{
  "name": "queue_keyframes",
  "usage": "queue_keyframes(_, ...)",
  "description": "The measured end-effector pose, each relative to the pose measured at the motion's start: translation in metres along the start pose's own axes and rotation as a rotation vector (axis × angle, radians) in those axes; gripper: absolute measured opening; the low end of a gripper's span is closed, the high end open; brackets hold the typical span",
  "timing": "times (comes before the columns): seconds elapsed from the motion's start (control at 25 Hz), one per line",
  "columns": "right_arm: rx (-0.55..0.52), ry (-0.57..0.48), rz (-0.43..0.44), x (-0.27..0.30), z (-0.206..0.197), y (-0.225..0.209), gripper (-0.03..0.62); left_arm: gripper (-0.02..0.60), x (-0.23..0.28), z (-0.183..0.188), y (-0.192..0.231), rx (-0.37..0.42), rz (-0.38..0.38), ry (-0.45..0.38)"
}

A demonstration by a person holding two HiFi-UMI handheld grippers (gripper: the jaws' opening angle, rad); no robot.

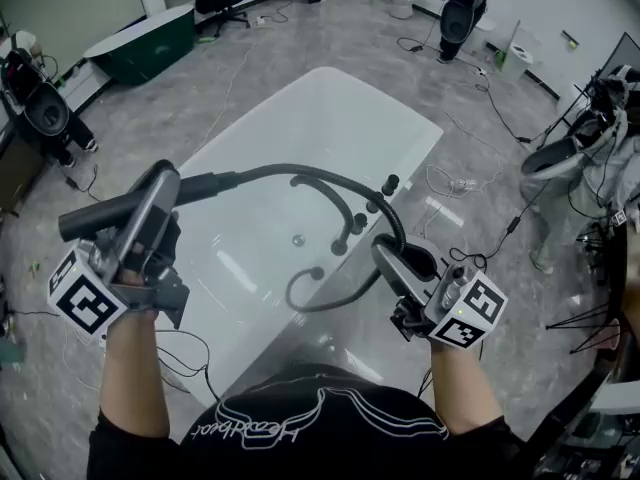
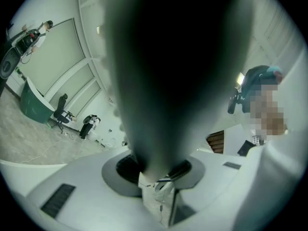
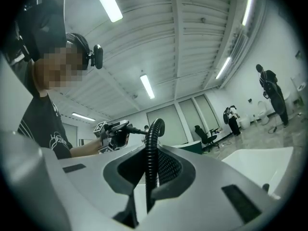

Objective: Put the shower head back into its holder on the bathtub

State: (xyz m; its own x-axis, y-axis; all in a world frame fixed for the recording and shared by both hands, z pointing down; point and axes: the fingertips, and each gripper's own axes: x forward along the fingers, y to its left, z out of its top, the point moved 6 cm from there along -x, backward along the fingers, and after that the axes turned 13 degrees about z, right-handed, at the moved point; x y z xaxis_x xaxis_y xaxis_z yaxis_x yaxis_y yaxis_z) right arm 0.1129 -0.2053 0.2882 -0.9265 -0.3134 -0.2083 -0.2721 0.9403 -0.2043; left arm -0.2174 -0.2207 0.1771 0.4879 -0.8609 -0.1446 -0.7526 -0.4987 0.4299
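Black shirt fills the near edge of the head view, and both forearms reach out from it over the tub. Beyond them a white bathtub lies at a slant across the grey floor, its near end under the arms and its far end toward the middle of the room. Far to the left stands a dark green tub with an office chair just past it. Cables trail over the floor to the right of the white tub.

A dark ribbed hose arcs over the basin from the left hand to the right hand, then drops into a loop above the tub's near part. Its left end joins the shower head, a dark wand lying roughly level above the tub's left rim. It is well apart from the row of black fittings on the right rim. Which of these is the holder I cannot tell.

The left gripper is clenched on the wand's handle. In the left gripper view the shower head is a dark blur filling the gap between the jaws. The right gripper sits near the right rim, its jaws nipped tight on the hose. In the right gripper view the hose rises straight up between them. A small drain marks the tub's bottom.
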Motion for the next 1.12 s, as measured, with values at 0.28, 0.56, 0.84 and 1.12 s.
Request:
queue_keyframes(0.28,-0.109,-0.014,-0.048,0.020,0.036,-0.021,0.038,0.115,0.004,0.009,0.014,-0.007,-0.010,-0.018)
queue_keyframes(0.56,-0.216,-0.037,-0.109,0.018,0.068,-0.034,0.034,0.115,0.013,0.012,0.005,0.008,-0.049,-0.025)
queue_keyframes(0.84,-0.211,-0.040,-0.119,0.043,0.075,-0.049,0.034,0.115,0.017,0.028,0.023,0.018,-0.033,-0.030)
queue_keyframes(1.12,-0.228,-0.045,-0.098,0.069,0.071,-0.059,0.034,0.115,0.013,0.031,0.027,0.020,-0.045,-0.064)
